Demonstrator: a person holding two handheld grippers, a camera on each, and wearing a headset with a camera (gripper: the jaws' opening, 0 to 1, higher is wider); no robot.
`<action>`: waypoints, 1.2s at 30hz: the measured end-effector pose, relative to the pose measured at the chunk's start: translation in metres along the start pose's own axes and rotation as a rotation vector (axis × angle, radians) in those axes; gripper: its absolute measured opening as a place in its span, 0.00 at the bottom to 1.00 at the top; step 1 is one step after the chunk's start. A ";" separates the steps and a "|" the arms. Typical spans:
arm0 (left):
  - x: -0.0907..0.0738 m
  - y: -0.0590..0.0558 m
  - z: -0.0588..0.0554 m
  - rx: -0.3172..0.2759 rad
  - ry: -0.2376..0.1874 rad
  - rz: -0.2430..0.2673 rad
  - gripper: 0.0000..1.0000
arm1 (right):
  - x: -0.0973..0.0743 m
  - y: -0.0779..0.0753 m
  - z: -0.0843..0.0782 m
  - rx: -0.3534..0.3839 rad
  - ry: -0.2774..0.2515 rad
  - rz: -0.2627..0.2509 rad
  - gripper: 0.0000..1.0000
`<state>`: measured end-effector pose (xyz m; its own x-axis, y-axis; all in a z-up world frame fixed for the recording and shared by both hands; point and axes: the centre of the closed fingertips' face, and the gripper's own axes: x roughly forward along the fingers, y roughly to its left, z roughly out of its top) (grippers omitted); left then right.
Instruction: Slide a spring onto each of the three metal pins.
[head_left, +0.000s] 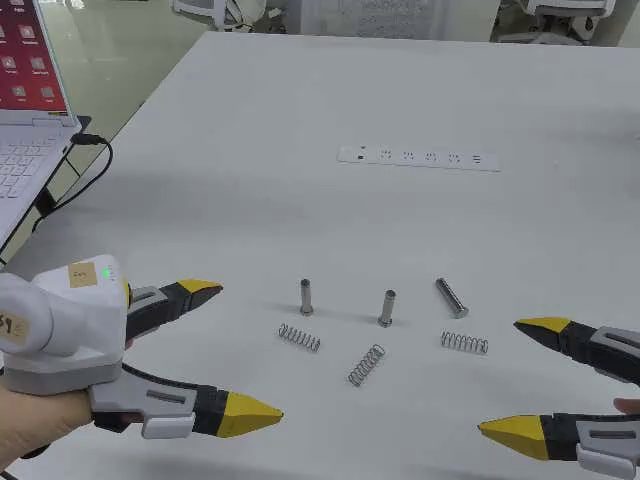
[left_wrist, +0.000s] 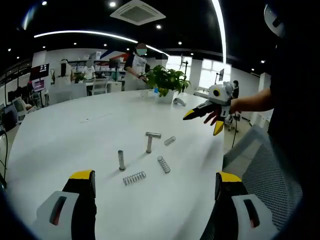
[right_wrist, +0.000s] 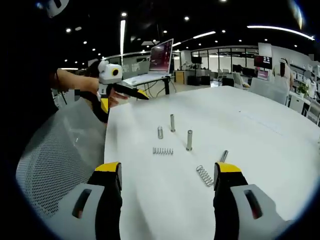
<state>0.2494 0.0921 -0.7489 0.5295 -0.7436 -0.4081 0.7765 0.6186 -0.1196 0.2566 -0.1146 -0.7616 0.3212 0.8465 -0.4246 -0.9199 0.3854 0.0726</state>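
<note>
Three metal pins and three springs sit on the white table (head_left: 300, 120), and no spring is on a pin. I judge that the task has not yet had its first pairing and all three are left to do. The left pin (head_left: 306, 296) and the middle pin (head_left: 387, 307) stand upright, while the right pin (head_left: 451, 298) lies on its side. The springs lie loose in a rough row on the near side of the pins. The left spring (head_left: 299, 338) is just near of the left pin. The middle spring (head_left: 366, 365) lies slanted, nearer than the middle pin. The right spring (head_left: 464, 343) is just near of the lying pin. None seems to touch a pin.

The left gripper (head_left: 243, 349) hovers to the left of the group, its jaws spread wide with nothing between them. The right gripper (head_left: 502, 377) hovers at the near right, likewise wide apart and empty, with the right spring the closest part to it. The lying pin will probably need holding or standing up before it takes a spring.

Farther off, a power strip (head_left: 417, 157) is set into the table, and a laptop (head_left: 25, 100) with its cable (head_left: 95, 140) sits at the far left.
</note>
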 end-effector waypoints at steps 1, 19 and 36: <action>0.000 0.000 0.000 -0.001 0.000 0.000 0.97 | 0.000 0.000 0.000 -0.001 0.000 0.000 0.75; 0.000 0.000 -0.004 -0.009 0.005 0.005 0.97 | 0.001 0.001 -0.002 0.002 0.002 0.008 0.75; 0.001 -0.002 -0.004 -0.010 0.009 0.004 0.97 | 0.000 0.002 -0.004 0.005 0.007 0.008 0.74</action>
<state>0.2470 0.0919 -0.7530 0.5295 -0.7389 -0.4168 0.7708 0.6242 -0.1274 0.2537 -0.1150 -0.7652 0.3121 0.8471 -0.4301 -0.9214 0.3802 0.0802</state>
